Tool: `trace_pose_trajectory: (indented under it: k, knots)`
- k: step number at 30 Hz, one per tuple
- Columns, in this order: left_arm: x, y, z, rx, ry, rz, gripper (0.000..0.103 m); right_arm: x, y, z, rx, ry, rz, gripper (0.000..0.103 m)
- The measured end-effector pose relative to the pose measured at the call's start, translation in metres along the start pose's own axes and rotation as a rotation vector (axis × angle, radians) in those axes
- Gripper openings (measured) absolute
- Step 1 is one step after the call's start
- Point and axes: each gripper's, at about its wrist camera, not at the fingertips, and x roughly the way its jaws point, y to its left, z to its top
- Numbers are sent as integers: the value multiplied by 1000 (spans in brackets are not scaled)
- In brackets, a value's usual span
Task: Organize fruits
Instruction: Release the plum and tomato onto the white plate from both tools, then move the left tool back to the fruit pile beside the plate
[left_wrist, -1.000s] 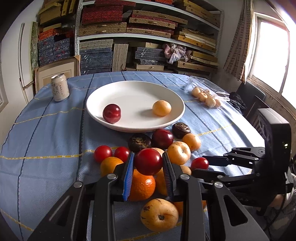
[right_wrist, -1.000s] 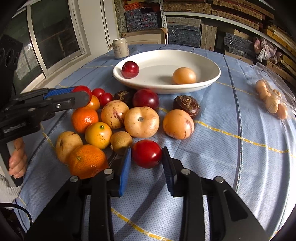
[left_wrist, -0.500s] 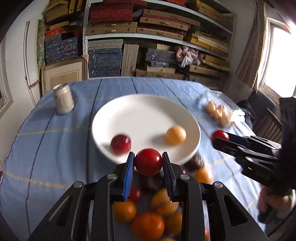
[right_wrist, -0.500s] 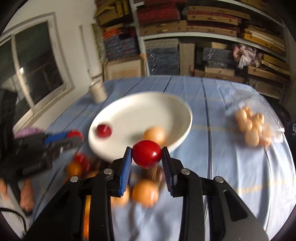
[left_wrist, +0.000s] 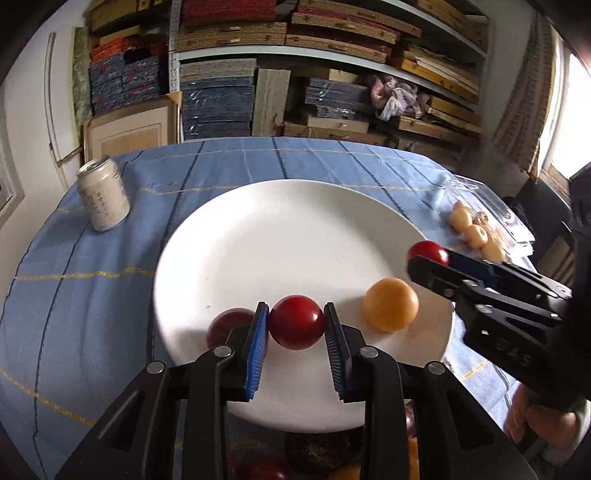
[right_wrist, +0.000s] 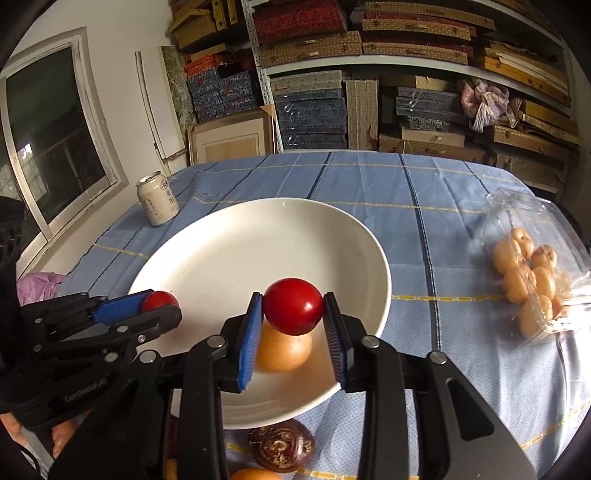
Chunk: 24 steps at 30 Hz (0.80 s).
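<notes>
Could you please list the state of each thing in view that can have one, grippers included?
left gripper: shut on a red fruit, above the plate
right gripper: shut on a second red fruit, above the plate
white plate: upright, holding a dark red fruit and an orange fruit
drink can: upright
clear plastic box: open

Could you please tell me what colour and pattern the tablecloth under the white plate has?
The tablecloth is light blue with dark blue and yellow lines, clearest in the right wrist view.
</notes>
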Motion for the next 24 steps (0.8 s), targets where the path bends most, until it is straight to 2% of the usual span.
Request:
trace_pose_trajectory:
  k: [2,4,12,18,19,20,21,24]
  knots:
    - [2,1,-1,-2,12,-12,31,1,-1,-2,1,3,0,36]
    - [2,4,-1,-19,17,-17,31,-1,-3,-3,10,-7,0,44]
    - [-6,14,2,-59,16,-43,32,-12,1,-3,7,-24,23,46]
    - [-31,18,3,-66,-17,-41,50,-42,9,4,22,-82,48,60]
    - [-43,19,2,-73,-39,-30,62,-55,14,3,21,-105,58,63]
    - [-51,20,0,-80,-56,-21,71,-64,19,1,20,-119,66,71]
    - [-60,22,-2,-86,-70,-15,73,-74,24,-2,15,-131,77,77]
    - [-85,22,-18,-42,-72,26,74,-103,39,-20,-29,-134,84,80]
